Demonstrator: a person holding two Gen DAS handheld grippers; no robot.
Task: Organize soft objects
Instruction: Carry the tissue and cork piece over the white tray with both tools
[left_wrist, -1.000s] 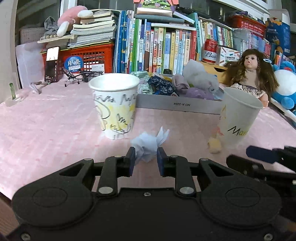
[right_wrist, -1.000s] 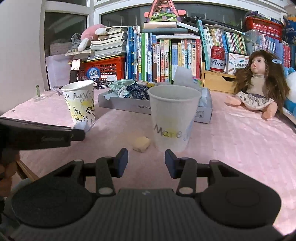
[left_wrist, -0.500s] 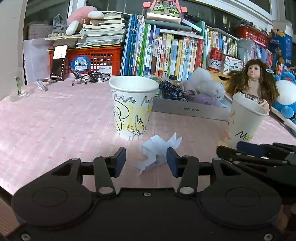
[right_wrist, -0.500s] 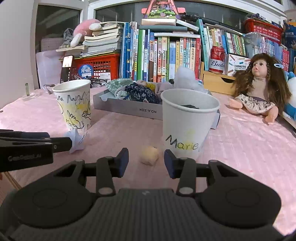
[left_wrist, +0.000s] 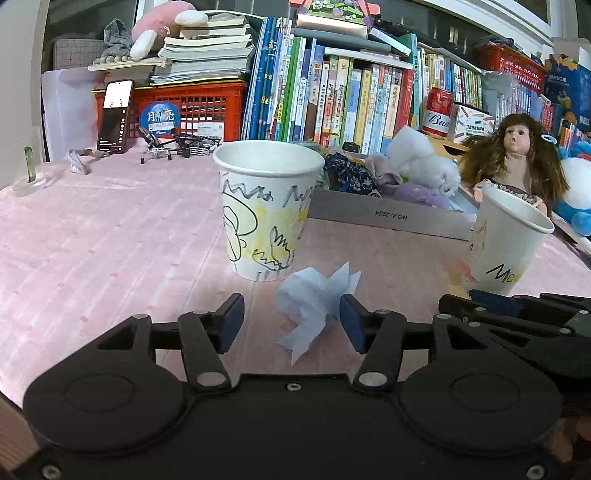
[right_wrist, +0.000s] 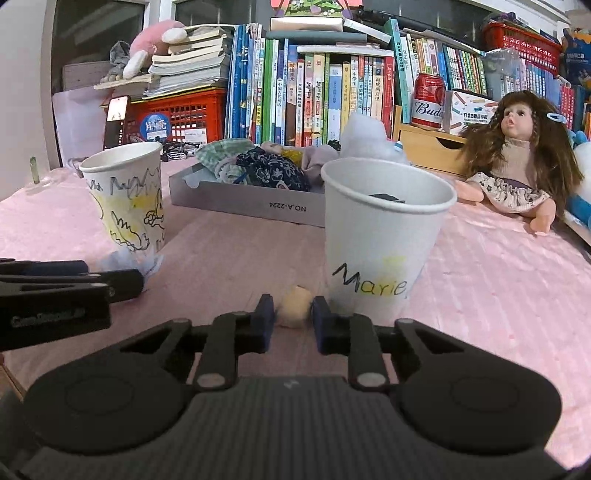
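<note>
tissue (left_wrist: 314, 299), a crumpled pale blue wad, lies on the pink tablecloth (left_wrist: 110, 236) between the fingers of the left gripper (left_wrist: 291, 323). its jaws stand apart at a middling width, having just been opening; the wad sits off-centre, toward the 3 o'clock finger and touching or nearly touching that pad, with a clear gap to the 9 o'clock finger. neither pad squeezes it. at 12 o'clock from the wad, just beside it, stands the scribbled paper cup (left_wrist: 267, 206), upright, its mouth open.

in the right wrist view, a small cream foam lump (right_wrist: 294, 312) sits between the fingers of the right gripper (right_wrist: 293, 321). those jaws have just been closing and now stand narrow, both blue pads against the lump's sides, gripping it; it rests low, at the cloth. at 1 o'clock from the lump, very close, stands the cup marked "marie" (right_wrist: 380, 236), upright, with something dark inside that i cannot make out.

behind both cups, at 12 o'clock, a grey tray (right_wrist: 240, 201) holds a heap of cloth scraps (right_wrist: 269, 170) and white stuffing. a doll (right_wrist: 517, 155) sits at 2 o'clock in the right wrist view, well apart from the cups. the left gripper's fingers show at 9 o'clock in that view, near the blue wad beside the scribbled cup.
</note>
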